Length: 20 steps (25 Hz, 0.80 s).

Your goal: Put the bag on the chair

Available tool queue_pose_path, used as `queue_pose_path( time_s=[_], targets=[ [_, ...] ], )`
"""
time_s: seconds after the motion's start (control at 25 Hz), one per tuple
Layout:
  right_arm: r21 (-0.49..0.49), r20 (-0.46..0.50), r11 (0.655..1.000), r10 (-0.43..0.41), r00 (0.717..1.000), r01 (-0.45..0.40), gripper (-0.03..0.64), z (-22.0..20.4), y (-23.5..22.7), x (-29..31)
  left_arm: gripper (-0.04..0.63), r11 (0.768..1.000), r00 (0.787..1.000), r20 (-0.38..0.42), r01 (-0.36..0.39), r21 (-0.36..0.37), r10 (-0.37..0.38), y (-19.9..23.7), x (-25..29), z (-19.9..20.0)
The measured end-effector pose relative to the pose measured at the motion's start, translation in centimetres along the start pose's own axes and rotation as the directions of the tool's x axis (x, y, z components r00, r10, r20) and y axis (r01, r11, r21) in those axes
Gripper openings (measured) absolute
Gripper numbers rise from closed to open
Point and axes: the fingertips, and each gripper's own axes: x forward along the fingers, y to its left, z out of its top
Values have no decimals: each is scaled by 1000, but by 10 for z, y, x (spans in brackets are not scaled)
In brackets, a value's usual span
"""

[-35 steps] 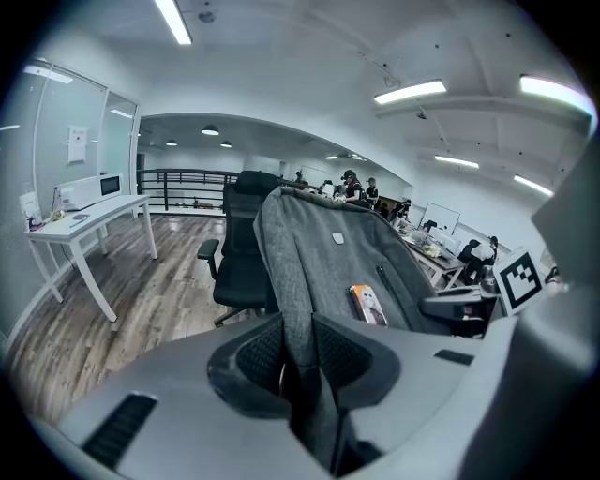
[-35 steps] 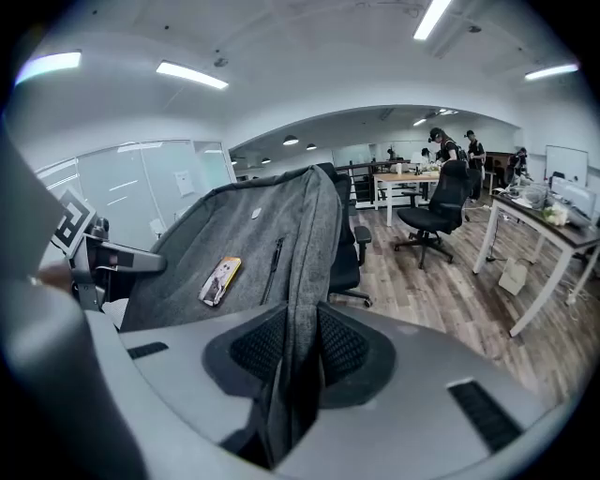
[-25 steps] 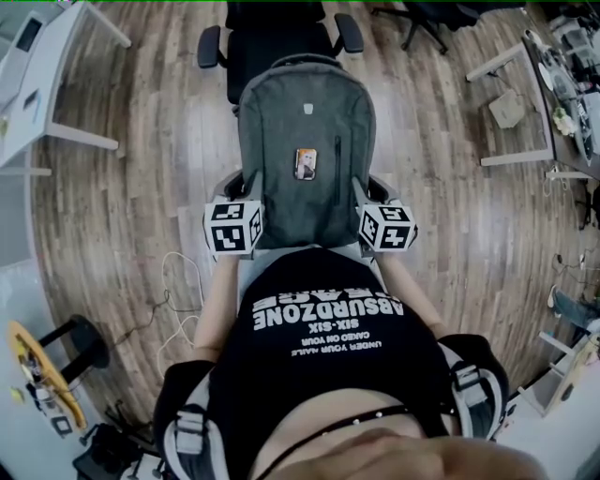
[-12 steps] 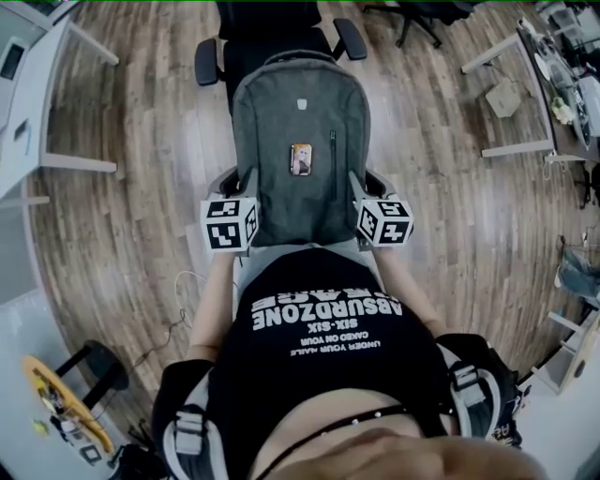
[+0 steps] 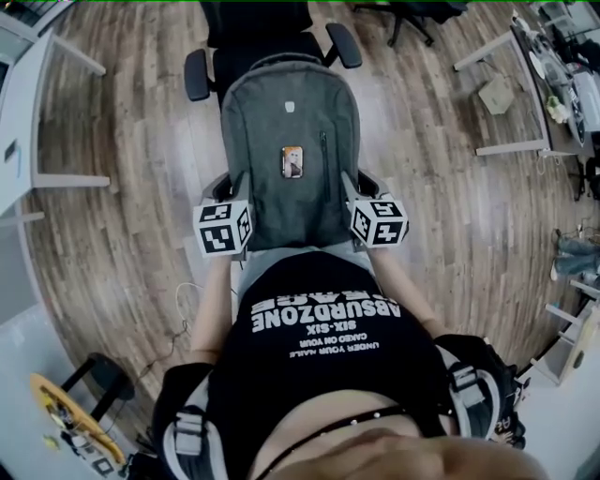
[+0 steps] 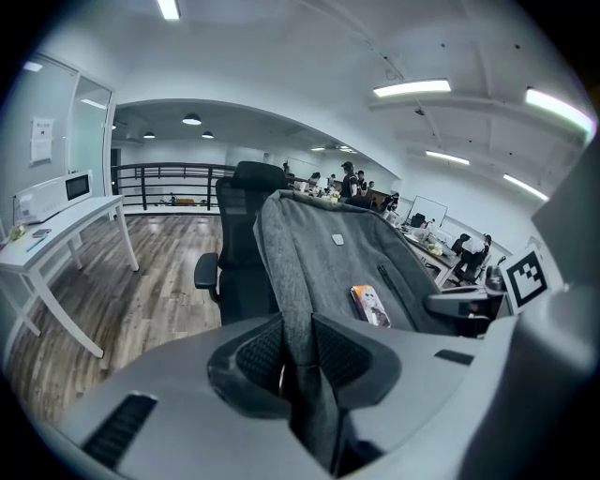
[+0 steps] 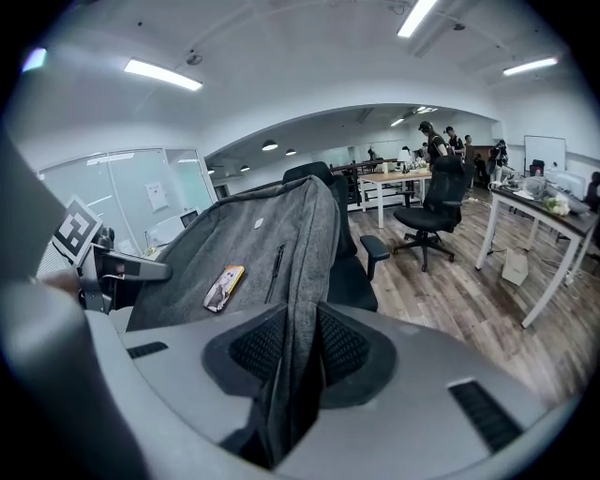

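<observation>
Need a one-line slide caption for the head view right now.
The grey backpack, clamped at its sides by the left gripper and right gripper, held up before the black office chair.

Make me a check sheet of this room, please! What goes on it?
Surface: wooden floor; no table in use.
Job's things: grey bag held up in front of the black chair; small card on its front.
Clutter: cardboard box on the floor.
Tongs: left tongs and right tongs each shut on a bag edge.
Cables: thin white cable on the floor.
Surroundings: white desks, another office chair, people far off.
</observation>
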Motion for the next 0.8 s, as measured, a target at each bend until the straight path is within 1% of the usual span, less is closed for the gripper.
queue_pose_path(
  time_s=[0.16,0.32,0.52,0.8],
  targets=[
    [-9,-32,1000,7,999,-8,100,19,-10,31,83,1000,1000,-22,-18,-2,18,11,25,20],
    [-33,-55,999,18,998,-20,100,48,-17,66,83,999,998,-44,-37,-39,36,25,49,41],
    [-23,-76,999,36,996,-38,100,77,-38,105,84,997,997,-53,-55,-62,52,31,83,71],
    [-8,-103,996,88,991,-89,100,112,-56,152,83,992,995,-52,-93,-83,89,44,117,107]
  ],
)
